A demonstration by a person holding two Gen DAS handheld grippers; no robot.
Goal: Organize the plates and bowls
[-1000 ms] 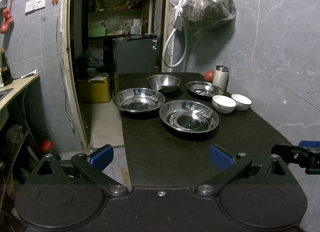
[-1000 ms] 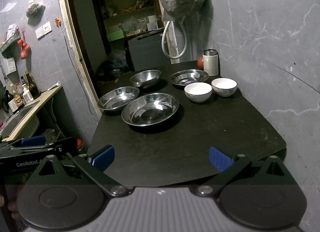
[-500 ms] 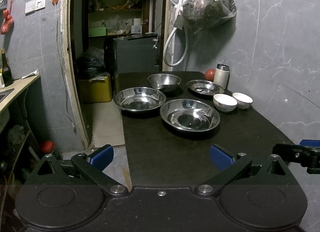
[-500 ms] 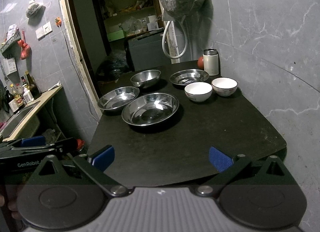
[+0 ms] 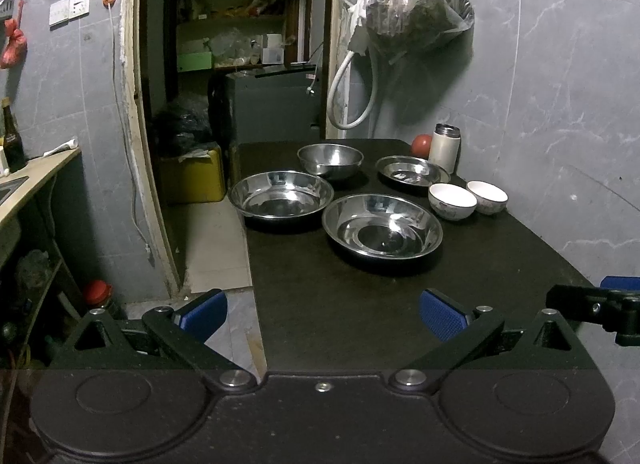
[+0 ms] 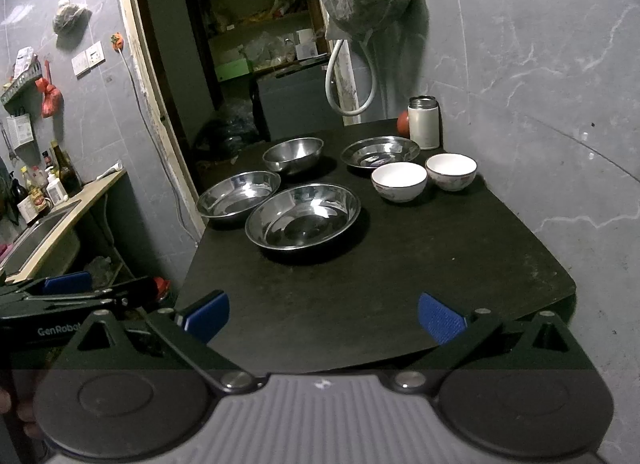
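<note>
Both grippers, left (image 5: pixel 322 314) and right (image 6: pixel 322 314), spread empty; steel basin (image 6: pixel 303 216) ahead looks light, slick: pinch its rim.

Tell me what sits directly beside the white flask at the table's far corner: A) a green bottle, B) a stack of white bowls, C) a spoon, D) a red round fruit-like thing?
D: a red round thing sits right against the white flask at the far corner of the table; the two white bowls stand nearer, unstacked.

Shiny metal basins (image 5: pixel 382 229), matt table (image 5: pixel 360 316)
</note>
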